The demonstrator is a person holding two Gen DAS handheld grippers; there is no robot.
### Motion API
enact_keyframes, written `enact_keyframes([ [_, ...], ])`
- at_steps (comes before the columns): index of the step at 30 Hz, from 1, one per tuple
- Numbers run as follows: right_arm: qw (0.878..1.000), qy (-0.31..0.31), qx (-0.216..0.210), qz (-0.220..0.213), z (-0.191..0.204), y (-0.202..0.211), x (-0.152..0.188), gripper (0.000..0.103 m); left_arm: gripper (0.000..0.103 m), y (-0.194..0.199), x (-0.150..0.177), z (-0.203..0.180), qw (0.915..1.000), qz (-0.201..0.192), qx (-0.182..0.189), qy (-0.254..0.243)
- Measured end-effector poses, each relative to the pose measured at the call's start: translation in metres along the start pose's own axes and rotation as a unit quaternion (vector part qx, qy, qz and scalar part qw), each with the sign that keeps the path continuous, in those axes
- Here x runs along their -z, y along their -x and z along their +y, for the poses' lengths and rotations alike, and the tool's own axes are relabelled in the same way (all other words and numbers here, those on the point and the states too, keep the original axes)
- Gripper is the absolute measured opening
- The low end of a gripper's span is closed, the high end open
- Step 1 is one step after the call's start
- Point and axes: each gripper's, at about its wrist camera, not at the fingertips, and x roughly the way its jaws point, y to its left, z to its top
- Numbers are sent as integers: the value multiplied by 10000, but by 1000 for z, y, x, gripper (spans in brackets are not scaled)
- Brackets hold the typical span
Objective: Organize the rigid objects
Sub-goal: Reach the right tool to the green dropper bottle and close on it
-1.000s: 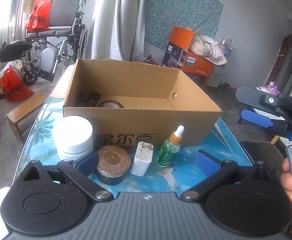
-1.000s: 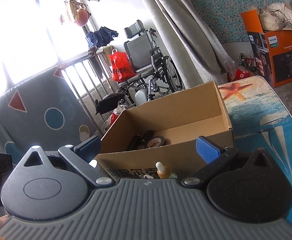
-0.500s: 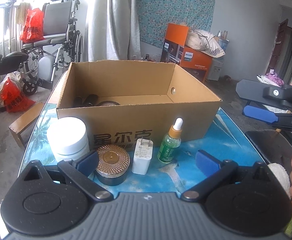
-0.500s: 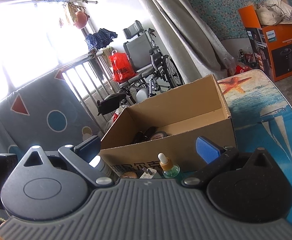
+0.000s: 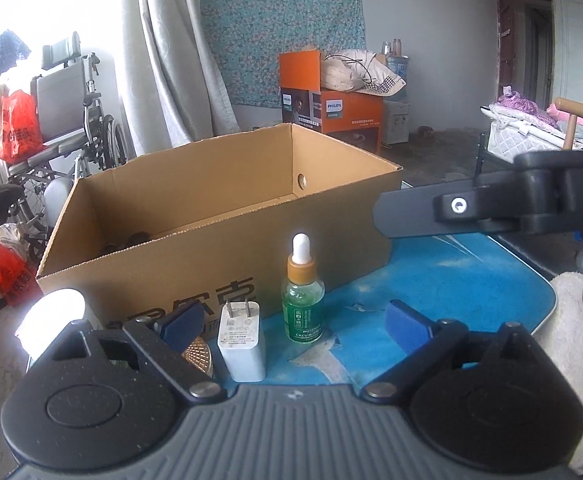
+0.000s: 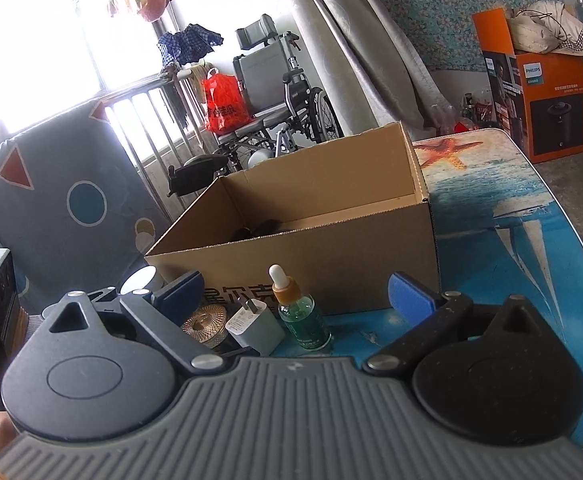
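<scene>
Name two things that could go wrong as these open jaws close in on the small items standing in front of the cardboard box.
1. The dropper bottle stands tall and narrow close beside the white charger; a jaw brushing either could topple it.
2. Both the left gripper and right gripper face the same cluster, so they may collide, as the right one already crosses the left view.

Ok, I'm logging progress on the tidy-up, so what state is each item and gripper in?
Cardboard box: open-topped, some dark items inside.
Dropper bottle: upright, capped, outside the box.
White charger: upright, prongs up, on the table.
Gold-lidded jar: lid on, on the table.
Left gripper: open, holding nothing.
Right gripper: open, holding nothing.
</scene>
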Motion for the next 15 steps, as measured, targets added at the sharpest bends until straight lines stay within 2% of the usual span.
enact_keyframes([
  [3, 10000, 23, -24, 55, 0, -12, -4, 89, 90, -4, -3, -2, 9999, -114, 104, -43],
  [11, 9989, 184, -249, 362, 5, -52, -16, 53, 69, -26, -10, -4, 9997, -150, 157, -151],
  [15, 9975, 163, -374, 571, 6, -71, -17, 43, 59, -35, -12, -3, 9995, -64, 257, -150],
])
